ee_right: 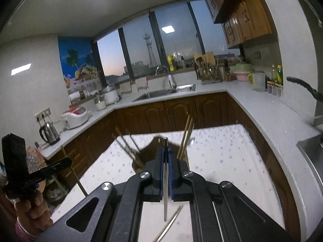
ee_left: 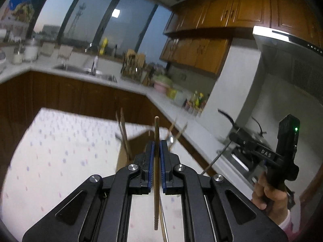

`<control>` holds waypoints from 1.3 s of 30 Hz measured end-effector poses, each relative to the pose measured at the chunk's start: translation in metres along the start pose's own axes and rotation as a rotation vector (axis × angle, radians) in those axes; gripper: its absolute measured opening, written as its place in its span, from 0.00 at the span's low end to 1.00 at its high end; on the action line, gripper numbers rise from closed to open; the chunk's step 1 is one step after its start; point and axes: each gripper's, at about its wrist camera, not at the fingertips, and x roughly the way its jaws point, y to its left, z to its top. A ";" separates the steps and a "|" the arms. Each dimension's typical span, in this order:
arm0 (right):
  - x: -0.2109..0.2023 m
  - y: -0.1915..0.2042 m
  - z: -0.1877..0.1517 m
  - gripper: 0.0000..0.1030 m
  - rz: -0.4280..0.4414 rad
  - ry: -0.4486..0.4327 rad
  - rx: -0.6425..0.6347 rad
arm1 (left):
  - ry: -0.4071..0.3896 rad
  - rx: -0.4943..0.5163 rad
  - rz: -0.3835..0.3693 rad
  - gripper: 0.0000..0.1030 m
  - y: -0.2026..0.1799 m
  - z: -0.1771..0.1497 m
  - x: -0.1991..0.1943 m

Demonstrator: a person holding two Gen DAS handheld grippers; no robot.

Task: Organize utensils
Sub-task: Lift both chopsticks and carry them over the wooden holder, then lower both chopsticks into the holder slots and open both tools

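Item one: our left gripper [ee_left: 157, 144], jaws clamped on a wooden chopstick [ee_left: 156, 161]. The stick stands nearly upright between the blue pads, its long axis vertical in the left wrist view; the blunt end rises above the fingertips and the ridged tip hangs below the jaws, over the table.

Item two: our right gripper [ee_right: 166, 151], jaws clenched on a metal chopstick [ee_right: 165, 181]. Its long axis also runs close to vertical in the right wrist view, dark top end just above the fingertips, thin end pointing down toward the table.

Item three: a cardboard box [ee_left: 129, 151], open, standing on the table with the spotted tablecloth [ee_left: 60, 141], just beyond both grippers. Several wooden chopsticks [ee_right: 186, 137] lean out of it, tips splayed upward in different directions.

Item four: two chopsticks [ee_right: 170, 223] lying loose on the cloth below our right gripper, slanted and crossing near one end.

Item five: each view shows the other gripper held up at the frame edge by a hand [ee_left: 268, 193].
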 end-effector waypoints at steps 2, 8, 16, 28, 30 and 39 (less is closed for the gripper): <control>0.005 -0.002 0.013 0.04 0.001 -0.026 0.008 | -0.051 0.010 0.009 0.05 -0.004 0.020 0.006; 0.029 -0.013 0.065 0.04 0.007 -0.097 0.054 | -0.165 0.022 0.046 0.05 -0.005 0.066 0.033; 0.087 -0.034 0.071 0.04 0.005 -0.053 0.113 | -0.185 -0.007 0.127 0.05 0.015 0.067 0.095; 0.138 -0.055 0.006 0.04 -0.012 0.063 0.170 | -0.232 -0.012 0.168 0.05 0.030 0.033 0.109; 0.140 -0.054 0.006 0.04 -0.011 0.066 0.173 | -0.228 -0.019 0.171 0.05 0.032 0.037 0.114; 0.145 -0.048 0.010 0.04 -0.022 0.052 0.157 | -0.185 -0.009 0.161 0.05 0.029 0.019 0.137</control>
